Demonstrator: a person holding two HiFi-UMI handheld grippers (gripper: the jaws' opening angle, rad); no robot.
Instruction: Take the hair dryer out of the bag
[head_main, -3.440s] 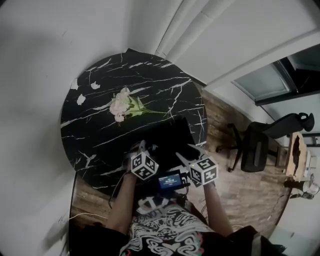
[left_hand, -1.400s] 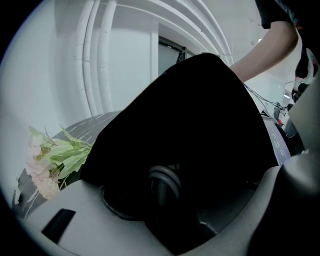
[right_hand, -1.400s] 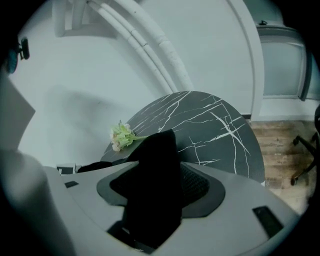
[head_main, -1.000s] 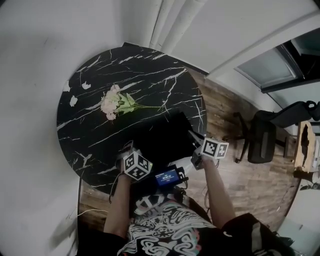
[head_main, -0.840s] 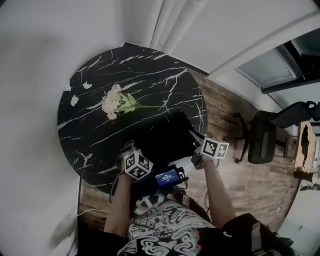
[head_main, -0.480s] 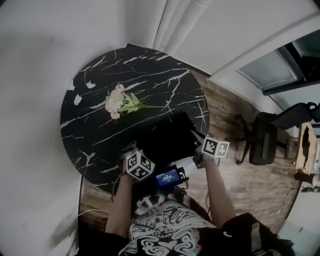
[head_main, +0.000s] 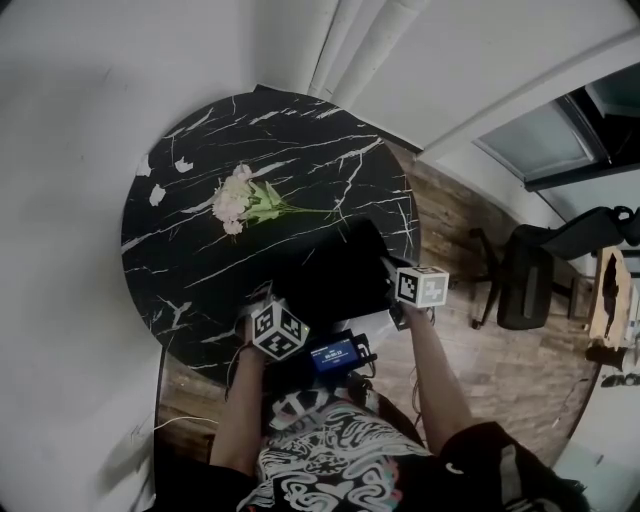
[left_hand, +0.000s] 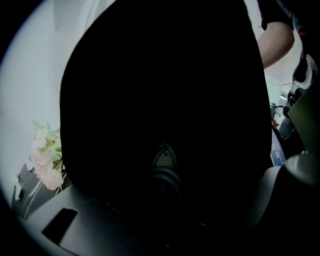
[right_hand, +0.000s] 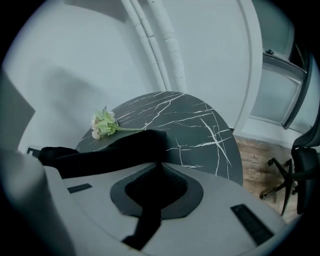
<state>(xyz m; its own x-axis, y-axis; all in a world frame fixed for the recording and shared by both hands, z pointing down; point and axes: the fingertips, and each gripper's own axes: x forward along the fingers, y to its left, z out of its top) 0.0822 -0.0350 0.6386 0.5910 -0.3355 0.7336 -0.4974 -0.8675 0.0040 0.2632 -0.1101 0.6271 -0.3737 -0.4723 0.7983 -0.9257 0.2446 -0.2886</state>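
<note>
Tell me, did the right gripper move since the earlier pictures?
Yes. The right gripper has gone farther from the person, out to the bag's right end near the table's right edge. It pinches the bag's fabric.

Round black marble table (head_main: 300, 150) fills the middle, white veins running all over it. On its left half lies a bunch of pale pink flowers (head_main: 232, 200) with green stems (the stems point right in the head view). Two small white scraps (head_main: 157, 195) sit near the table's left rim. White pipes (head_main: 350, 45) climb the wall behind. Off to the right, a black office chair (head_main: 525, 285) stands on the wooden floor (head_main: 480, 370), near a window (head_main: 545, 150).
</note>
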